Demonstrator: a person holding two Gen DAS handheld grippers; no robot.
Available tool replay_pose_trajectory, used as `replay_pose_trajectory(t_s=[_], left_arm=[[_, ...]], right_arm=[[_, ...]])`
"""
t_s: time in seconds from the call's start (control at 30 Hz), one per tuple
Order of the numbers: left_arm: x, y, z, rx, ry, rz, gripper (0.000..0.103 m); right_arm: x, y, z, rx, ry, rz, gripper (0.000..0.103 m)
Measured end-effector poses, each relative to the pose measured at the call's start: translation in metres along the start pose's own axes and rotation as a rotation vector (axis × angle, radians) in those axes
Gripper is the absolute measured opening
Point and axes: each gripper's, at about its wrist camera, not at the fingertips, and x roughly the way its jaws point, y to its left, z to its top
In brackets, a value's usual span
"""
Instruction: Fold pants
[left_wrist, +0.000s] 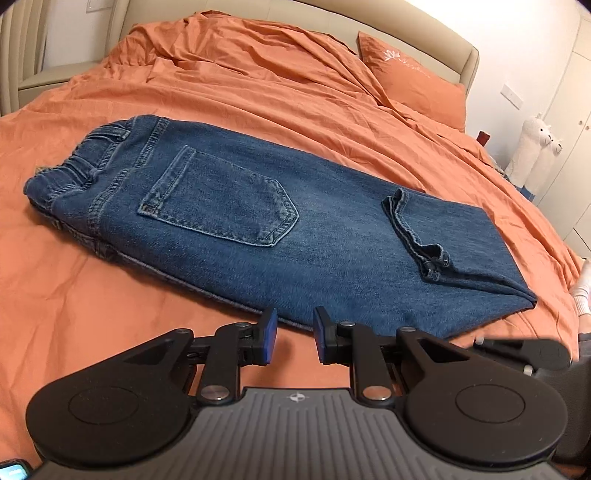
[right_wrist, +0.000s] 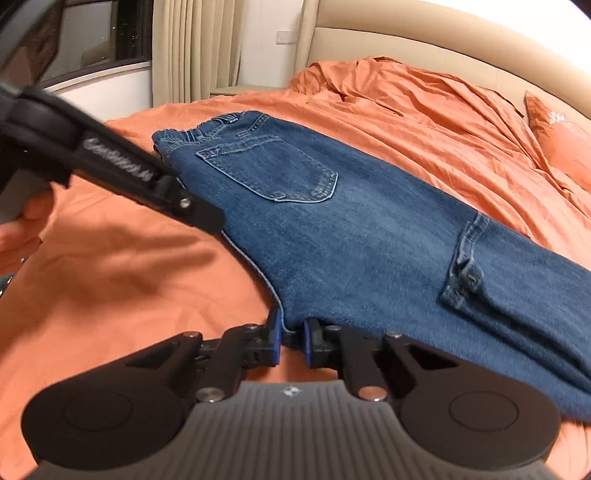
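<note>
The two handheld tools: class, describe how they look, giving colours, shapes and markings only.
Each tool, left and right, has matte black linkage arms with silver rivets, two round black discs, and a grey ribbed plate bearing a small white emblem. The fingers end in blue pads. Seen from the right wrist view, the left tool's black body carries blurred white lettering.

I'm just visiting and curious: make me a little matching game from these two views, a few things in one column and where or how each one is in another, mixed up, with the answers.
Things:
1. jeans
2. right gripper
3. left gripper
4. pillow

States:
A. jaws apart, nothing between them
B. orange, at the head of the bed
C. folded, back pocket facing up
D. closed on the near edge of the denim

Pairs: 1-C, 2-D, 3-A, 4-B
</note>
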Motion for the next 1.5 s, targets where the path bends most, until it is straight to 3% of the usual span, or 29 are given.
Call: replay_pose_trajectory(t_s=[0.23,0.33,0.43,0.53,0.77,0.9,1.03,1.23,1.5], left_arm=[[0.013,-0.006,-0.005,0.019,0.023,0.026,0.025],[0.012,-0.014,-0.005,0.031,0.019,0.046,0.025],[0.008,-0.025,-0.003,0.05,0.008,0.047,0.025],[0.004,-0.039,-0.001,0.096,0.002,0.058,0.025],[-0.01,-0.039,0.019,0.11,-0.043,0.085,0.029],[-0.016,-0.018,0.036,0.05,-0.062,0.124,0.032],[-0.02,0.013,0.049,-0.037,-0.089,0.171,0.039],[-0.025,0.074,0.05,-0.265,-0.141,0.179,0.051],[-0.013,0.151,0.026,-0.583,-0.181,0.116,0.053]], right_arm=[[0.012,0.003,-0.013,0.047,0.042,-0.014,0.004],[0.006,-0.001,-0.013,0.054,0.046,-0.007,0.009],[-0.011,-0.011,-0.014,0.071,0.024,0.01,0.018],[-0.033,-0.025,-0.015,0.085,-0.004,0.014,0.02],[-0.066,-0.071,-0.003,0.151,-0.072,-0.079,0.023],[-0.06,-0.095,0.01,0.137,-0.084,-0.139,0.022],[-0.044,-0.123,0.025,0.159,-0.071,-0.16,0.014],[-0.002,-0.143,0.041,0.187,-0.042,-0.144,0.011],[0.037,-0.134,0.021,0.19,0.064,-0.093,0.011]])
